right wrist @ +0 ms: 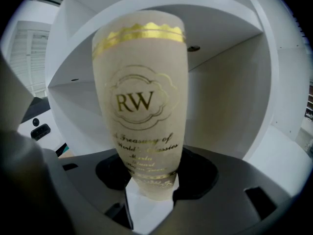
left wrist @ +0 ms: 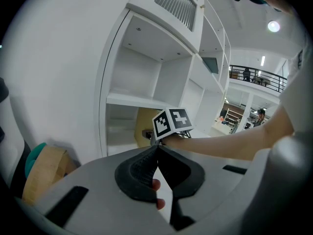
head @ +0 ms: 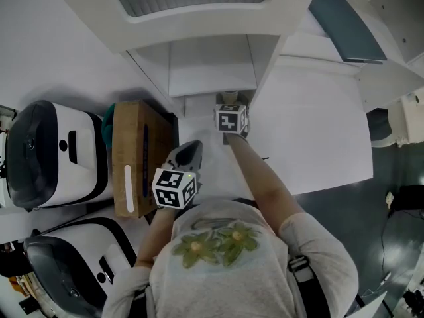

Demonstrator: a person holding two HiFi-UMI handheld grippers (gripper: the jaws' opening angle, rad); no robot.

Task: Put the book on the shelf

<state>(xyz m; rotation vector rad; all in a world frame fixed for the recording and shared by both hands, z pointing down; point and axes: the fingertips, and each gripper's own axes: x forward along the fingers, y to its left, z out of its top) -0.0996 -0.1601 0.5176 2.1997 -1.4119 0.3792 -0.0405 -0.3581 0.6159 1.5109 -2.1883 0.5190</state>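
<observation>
Two hand-held grippers, one book at the shelf

Close to the person's chest, the left hand-held gripper has its jaws pressed together at the tips. Nothing sits between them. A brown box stands just to its left. Two white machines stand on the far side of the box.

Farther out, the person's right arm is stretched forward. The right hand-held gripper has its jaws closed on the bottom end of the book. The book is cream with gold letters "RW" and a gold band near the top. It stands upright in the jaws, with its narrow side facing the right gripper view.

Farthest away is the white shelf. The book is inside its lower opening, under a shelf board. Whether the book touches the shelf, I cannot tell.
</observation>
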